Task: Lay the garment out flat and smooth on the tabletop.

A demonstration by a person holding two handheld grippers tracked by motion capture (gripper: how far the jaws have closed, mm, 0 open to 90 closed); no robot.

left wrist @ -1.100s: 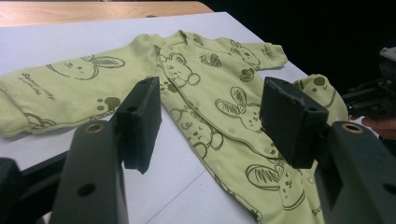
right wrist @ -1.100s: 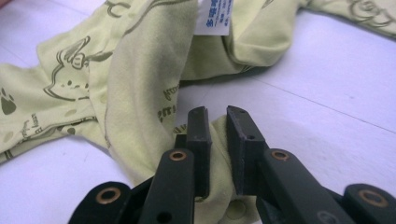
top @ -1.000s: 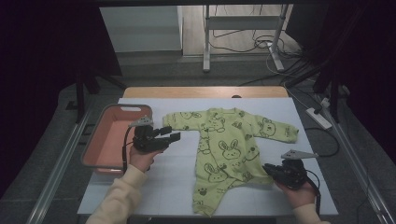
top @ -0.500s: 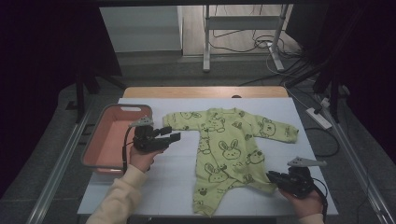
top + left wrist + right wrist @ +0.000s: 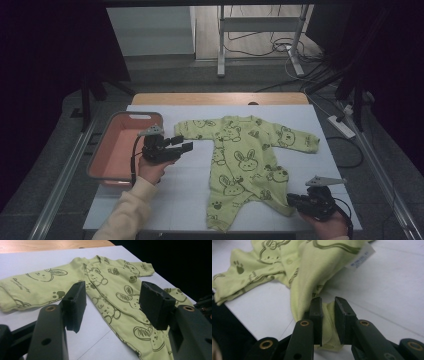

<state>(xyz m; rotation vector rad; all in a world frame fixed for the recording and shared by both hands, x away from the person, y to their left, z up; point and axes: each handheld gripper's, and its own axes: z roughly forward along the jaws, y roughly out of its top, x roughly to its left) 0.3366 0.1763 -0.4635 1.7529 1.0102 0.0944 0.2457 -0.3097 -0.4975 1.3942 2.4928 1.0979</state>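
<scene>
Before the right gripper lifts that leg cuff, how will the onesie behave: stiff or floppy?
Likely floppy: the onesie lies flat with soft folds, and its leg cuff is bunched between the right gripper jaws. It looks thin, so probably light. Lifted by one corner it would likely drape and drag on the table, not rise as a sheet.

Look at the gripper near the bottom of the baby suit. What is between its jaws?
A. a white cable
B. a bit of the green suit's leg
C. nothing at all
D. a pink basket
B: in the right gripper view, the right gripper has a fold of the green baby suit lying between its two black jaws, at the end of the leg nearest the table edge.
</scene>
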